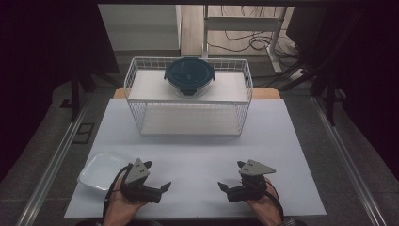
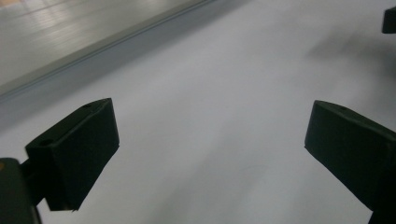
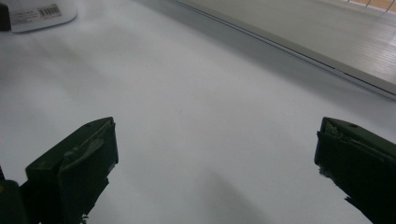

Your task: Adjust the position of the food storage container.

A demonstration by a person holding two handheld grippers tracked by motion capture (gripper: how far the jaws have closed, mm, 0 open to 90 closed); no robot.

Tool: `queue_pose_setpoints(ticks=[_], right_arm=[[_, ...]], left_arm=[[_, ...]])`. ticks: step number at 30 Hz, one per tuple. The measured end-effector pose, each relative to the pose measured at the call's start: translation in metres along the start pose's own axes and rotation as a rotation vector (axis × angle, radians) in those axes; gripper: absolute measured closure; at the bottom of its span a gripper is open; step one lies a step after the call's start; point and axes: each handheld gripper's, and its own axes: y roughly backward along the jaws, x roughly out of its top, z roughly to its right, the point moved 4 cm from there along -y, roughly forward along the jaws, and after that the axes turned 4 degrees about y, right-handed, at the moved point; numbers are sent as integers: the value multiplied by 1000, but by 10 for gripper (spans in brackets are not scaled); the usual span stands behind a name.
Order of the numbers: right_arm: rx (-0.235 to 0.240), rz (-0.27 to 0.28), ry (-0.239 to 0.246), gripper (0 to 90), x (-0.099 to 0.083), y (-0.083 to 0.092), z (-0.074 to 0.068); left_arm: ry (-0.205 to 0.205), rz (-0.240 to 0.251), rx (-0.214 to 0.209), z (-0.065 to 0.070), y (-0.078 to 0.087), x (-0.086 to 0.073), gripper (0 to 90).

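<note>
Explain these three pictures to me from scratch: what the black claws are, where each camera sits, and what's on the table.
A person sits at a white table and holds a hand tool with two black jaws in each hand: the left gripper and the right gripper. The high view looks down from above. The two gripper views come from cameras riding on each tool, looking along its jaws. Both stand open and hold nothing. On the table lie a white plate beside the left gripper and a white wire rack, with a round lidded container on its top shelf.
</note>
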Motion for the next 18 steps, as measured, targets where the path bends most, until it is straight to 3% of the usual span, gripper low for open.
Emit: queue_pose_setpoints(ticks=[2, 4, 7, 13, 18], right_arm=[[0, -3, 2, 0, -1, -1, 0], [-2, -7, 9, 0, -1, -1, -1], [5, -12, 16, 0, -1, -3, -2], [16, -25, 29, 0, -3, -6, -4], [21, -43, 43, 1, -4, -8, -5]], left_arm=[[-8, -3, 51, -8, 8, 1, 86], [-6, 8, 90, -19, 18, 0, 210], [59, 21, 121, -42, 34, -4, 478], [200, 43, 271, -101, 71, -23, 867], [273, 62, 389, -135, 96, -43, 900]])
